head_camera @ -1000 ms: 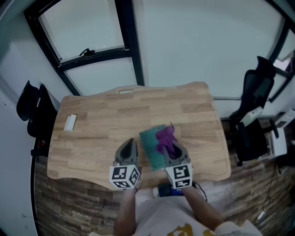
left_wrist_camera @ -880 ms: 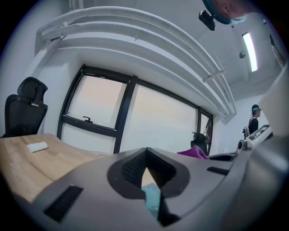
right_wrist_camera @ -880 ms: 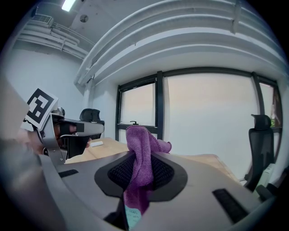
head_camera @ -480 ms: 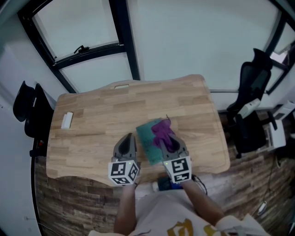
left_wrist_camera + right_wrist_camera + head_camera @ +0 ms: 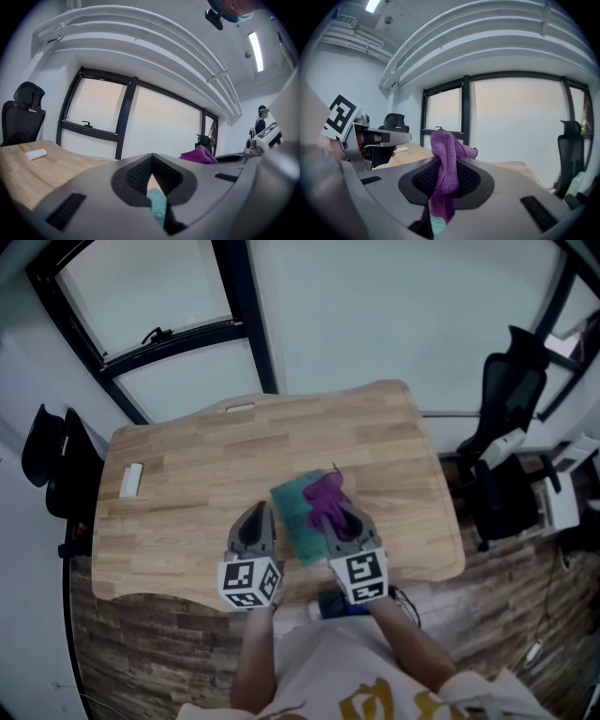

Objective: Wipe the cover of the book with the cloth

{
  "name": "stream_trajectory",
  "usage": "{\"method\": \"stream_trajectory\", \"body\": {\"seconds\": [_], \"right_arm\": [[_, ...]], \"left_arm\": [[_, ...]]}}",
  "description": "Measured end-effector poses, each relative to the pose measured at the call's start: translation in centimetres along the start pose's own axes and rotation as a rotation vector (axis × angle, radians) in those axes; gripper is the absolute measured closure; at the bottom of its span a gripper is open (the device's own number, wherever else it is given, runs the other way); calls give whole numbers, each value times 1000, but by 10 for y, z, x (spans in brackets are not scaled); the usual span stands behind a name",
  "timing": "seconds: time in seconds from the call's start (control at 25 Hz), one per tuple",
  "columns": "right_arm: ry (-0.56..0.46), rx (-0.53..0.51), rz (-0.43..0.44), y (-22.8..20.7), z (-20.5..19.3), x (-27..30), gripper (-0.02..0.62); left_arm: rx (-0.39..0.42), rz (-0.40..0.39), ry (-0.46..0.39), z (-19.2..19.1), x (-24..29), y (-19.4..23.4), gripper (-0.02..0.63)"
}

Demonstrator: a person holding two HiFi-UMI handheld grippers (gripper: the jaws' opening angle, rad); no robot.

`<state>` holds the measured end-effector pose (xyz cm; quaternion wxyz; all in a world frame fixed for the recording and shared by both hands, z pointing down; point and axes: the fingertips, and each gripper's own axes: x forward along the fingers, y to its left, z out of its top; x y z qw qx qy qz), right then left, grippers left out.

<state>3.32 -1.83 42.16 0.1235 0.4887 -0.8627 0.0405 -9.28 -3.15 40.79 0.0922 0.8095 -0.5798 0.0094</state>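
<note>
**Q:** Little has moved since the earlier head views. Only the camera has drifted, and both grippers keep their places at the table's near edge. What is the largest item?

**A:** The wooden table (image 5: pixel 187 484), before a black-framed window (image 5: pixel 239 315). One black office chair (image 5: pixel 47 456) stands off its left end, and another chair (image 5: pixel 502 409) stands off its right.

**Q:** Where is the book?

**A:** The teal book (image 5: pixel 292 512) lies flat on the table, near the near edge and right of centre, with its corner turned toward the far side.

**Q:** And the grippers?

**A:** The left gripper (image 5: pixel 255 517) sits just beside the book's left edge. Its jaws are pressed together on nothing, and in its own view a strip of teal cover shows through the slot below the tips. The right gripper (image 5: pixel 339 521) reaches over the book's right part and pinches the cloth.

**Q:** How does the cloth sit?

**A:** The purple cloth (image 5: pixel 326 502) is bunched. It rises above the right gripper's jaws in that gripper's view and spreads onto the cover at the far side.

**Q:** What is the smallest item?

**A:** A small white block (image 5: pixel 130 480), far left on the table, well apart from the book.
</note>
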Motion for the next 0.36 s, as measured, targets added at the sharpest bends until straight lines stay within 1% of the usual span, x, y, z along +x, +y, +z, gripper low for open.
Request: {"method": "stream_trajectory", "body": {"seconds": [0.12, 0.24, 0.36], "right_arm": [[2, -5, -11, -3, 0, -3, 523], [-20, -2, -22, -6, -2, -6, 523], [-22, -11, -18, -6, -3, -12, 523]], "left_arm": [[2, -1, -3, 1, 0, -2, 604], [7, 4, -10, 3, -3, -6, 604], [9, 9, -14, 3, -5, -10, 604]]}}
